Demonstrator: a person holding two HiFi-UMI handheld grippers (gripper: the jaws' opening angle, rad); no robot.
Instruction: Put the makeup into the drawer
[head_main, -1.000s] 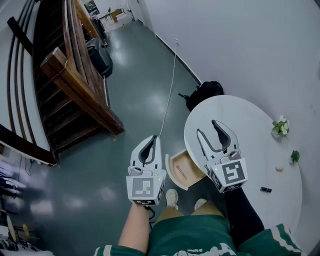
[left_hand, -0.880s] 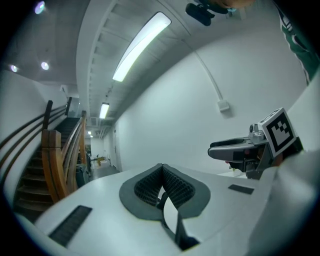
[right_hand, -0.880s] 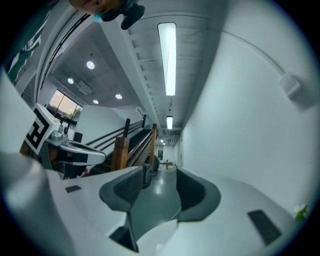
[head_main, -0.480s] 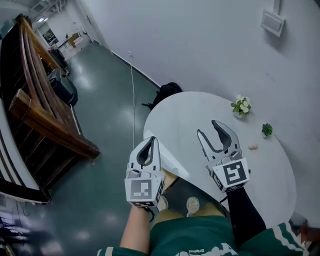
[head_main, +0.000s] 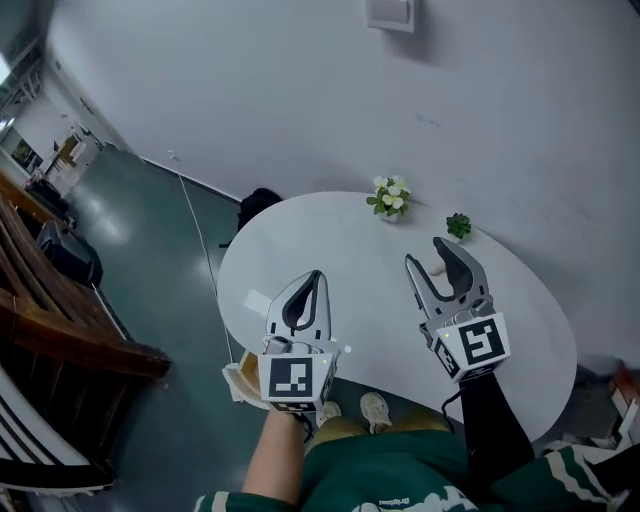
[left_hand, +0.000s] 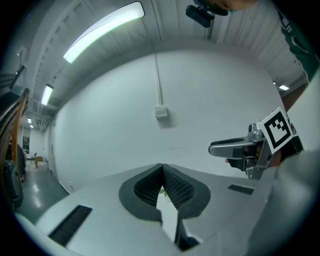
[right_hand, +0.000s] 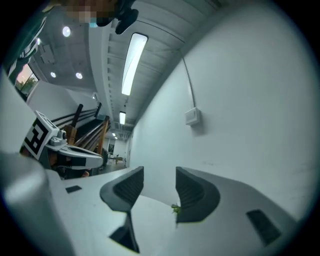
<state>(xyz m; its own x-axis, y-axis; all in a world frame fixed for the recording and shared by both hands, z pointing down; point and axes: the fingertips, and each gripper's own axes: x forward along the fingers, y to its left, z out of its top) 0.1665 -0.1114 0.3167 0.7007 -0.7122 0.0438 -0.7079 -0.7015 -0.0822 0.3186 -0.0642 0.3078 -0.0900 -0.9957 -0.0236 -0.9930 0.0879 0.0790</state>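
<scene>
A small beige makeup piece (head_main: 437, 268) lies on the round white table (head_main: 340, 250), showing through the gap of my right gripper (head_main: 437, 256) in the head view. That gripper is open and holds nothing; in the right gripper view (right_hand: 159, 172) only table and wall show between its jaws. My left gripper (head_main: 318, 277) hangs over the table's near left part, shut and empty, its pads meeting in the left gripper view (left_hand: 162, 167). The open wooden drawer (head_main: 243, 378) pokes out under the table edge, left of the left hand.
White flowers (head_main: 390, 197) and a small green plant (head_main: 459, 225) stand at the table's far edge by the white wall. A black bag (head_main: 262, 205) and a cable (head_main: 195, 230) lie on the floor to the left. A wooden staircase (head_main: 60, 340) fills the far left.
The head view has swung right, from the floor and stairs to the table and wall. Both grippers swung with it, unchanged in state. The drawer now shows at lower left.
</scene>
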